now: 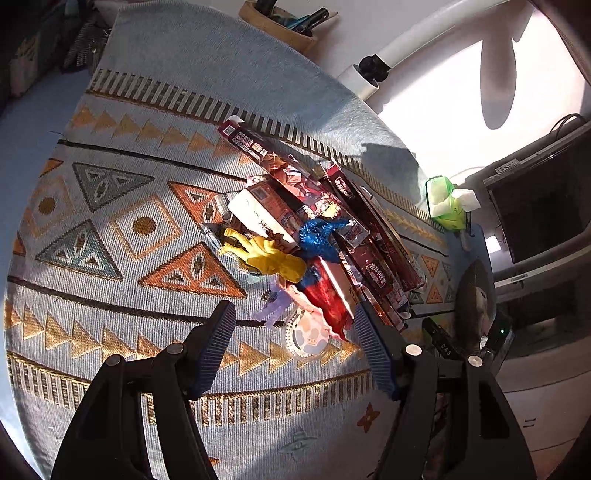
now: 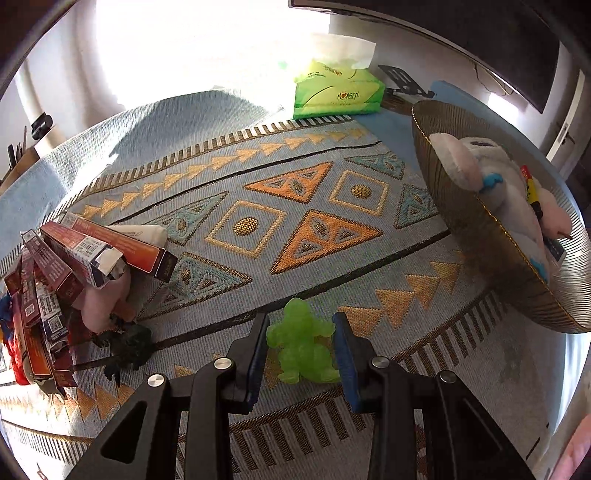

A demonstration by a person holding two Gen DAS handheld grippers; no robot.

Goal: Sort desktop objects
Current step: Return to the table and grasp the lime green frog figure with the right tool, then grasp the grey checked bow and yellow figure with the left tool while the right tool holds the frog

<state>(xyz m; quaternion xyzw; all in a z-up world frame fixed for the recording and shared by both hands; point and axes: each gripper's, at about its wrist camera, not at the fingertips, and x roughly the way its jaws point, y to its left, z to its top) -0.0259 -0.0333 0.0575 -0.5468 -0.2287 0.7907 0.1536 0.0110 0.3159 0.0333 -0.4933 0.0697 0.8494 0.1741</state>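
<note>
Right wrist view: the right tool (image 2: 301, 345) points steeply down at a translucent green figurine (image 2: 303, 343) that lies on the patterned cloth (image 2: 332, 229) covering the table. The figurine sits between the two blue-padded fingers (image 2: 258, 354); the left pad lies against its side, while contact on the other side cannot be confirmed, so a firm clamp cannot be told. To the right stands a ribbed woven basket (image 2: 461, 221), tilted in this fisheye view, holding a grey and pink plush toy (image 2: 491, 173). At the far edge of the cloth rests a green tissue pack (image 2: 338, 94) with a sheet protruding. At the left lies a heap of red cartons (image 2: 92, 254), with a dark figurine (image 2: 125, 347) on the cloth just beside it.

Left wrist view: the left tool (image 1: 295, 332) stands with its fingers (image 1: 216, 347) well apart and nothing between them, above the cloth (image 1: 129, 221) near the same heap. The heap comprises red cartons (image 1: 369, 258), a yellow glove-like toy (image 1: 269, 256), a glittery blue figure (image 1: 319, 236), a red crumpled piece (image 1: 325, 295), a pale purple translucent figure (image 1: 275, 306) and a round clear disc (image 1: 306, 336) nearest the fingers. The tissue pack (image 1: 448, 205) and the basket (image 1: 476, 299) appear at the right, a brown pen holder (image 1: 280, 26) at the top.
</note>
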